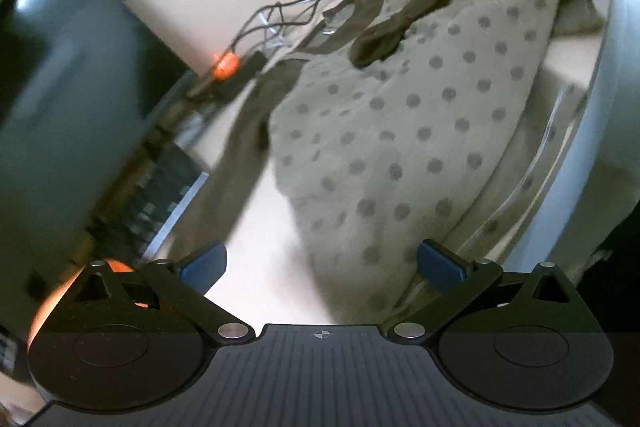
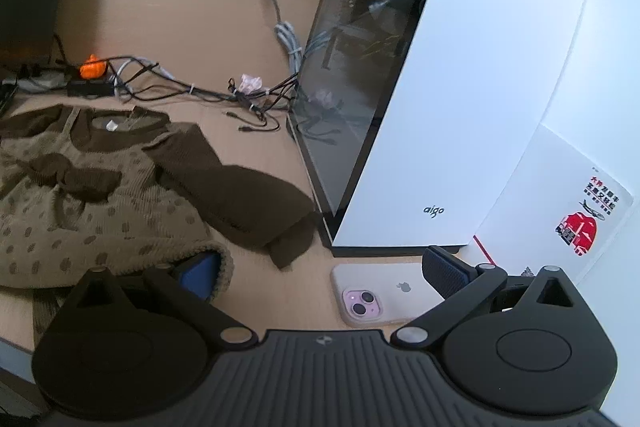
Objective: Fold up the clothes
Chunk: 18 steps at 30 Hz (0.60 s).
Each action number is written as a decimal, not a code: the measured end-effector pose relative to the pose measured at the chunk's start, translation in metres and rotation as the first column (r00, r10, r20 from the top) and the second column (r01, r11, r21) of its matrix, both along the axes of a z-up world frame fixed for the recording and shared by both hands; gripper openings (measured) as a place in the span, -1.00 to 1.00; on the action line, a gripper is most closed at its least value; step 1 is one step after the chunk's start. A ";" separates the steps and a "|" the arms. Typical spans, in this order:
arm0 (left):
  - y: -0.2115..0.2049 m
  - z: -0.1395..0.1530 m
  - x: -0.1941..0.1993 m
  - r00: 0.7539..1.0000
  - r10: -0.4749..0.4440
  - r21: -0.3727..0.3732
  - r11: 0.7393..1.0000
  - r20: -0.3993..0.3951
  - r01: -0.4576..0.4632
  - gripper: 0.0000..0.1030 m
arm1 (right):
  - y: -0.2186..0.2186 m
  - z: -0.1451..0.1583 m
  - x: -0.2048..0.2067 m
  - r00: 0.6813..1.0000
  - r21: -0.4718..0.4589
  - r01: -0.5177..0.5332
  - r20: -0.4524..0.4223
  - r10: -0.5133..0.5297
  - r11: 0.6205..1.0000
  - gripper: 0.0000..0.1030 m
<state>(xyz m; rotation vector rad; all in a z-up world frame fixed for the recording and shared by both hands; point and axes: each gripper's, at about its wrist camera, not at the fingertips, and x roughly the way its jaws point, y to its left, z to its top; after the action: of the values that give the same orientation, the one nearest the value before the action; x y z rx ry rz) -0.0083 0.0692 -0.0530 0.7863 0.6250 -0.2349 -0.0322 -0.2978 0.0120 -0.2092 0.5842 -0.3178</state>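
the knit sweater (image 2: 100, 195) looks soft, limp and light, likely to sag, so its hem corner or brown sleeve (image 2: 240, 195) suits gripping. the left gripper (image 1: 320, 267) and right gripper (image 2: 320, 267) both stand with jaws apart, empty.

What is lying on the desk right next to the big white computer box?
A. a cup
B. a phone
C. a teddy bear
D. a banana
B: a phone in a pale case lies camera side up on the desk, just in front of the white computer case and between the open fingers of the right gripper.
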 end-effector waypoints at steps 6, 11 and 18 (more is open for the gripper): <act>0.005 0.002 -0.007 0.997 -0.073 0.084 0.994 -0.016 0.074 1.00 | 0.003 -0.005 0.005 1.000 -0.009 -0.016 -0.017 0.015 1.000 1.00; -0.017 0.001 0.010 0.987 -0.154 0.166 0.973 -0.050 0.160 1.00 | 0.007 -0.003 0.010 0.999 -0.008 -0.034 -0.007 0.034 0.999 1.00; -0.025 0.003 0.031 0.992 -0.030 0.193 0.981 0.119 0.006 1.00 | 0.001 0.008 0.003 0.997 0.042 0.002 0.080 -0.005 0.999 1.00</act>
<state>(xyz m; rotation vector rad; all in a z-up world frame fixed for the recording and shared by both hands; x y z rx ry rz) 0.0228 0.0438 -0.0502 0.9852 0.5306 -0.1428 -0.0289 -0.2967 0.0203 -0.1544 0.5117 -0.3153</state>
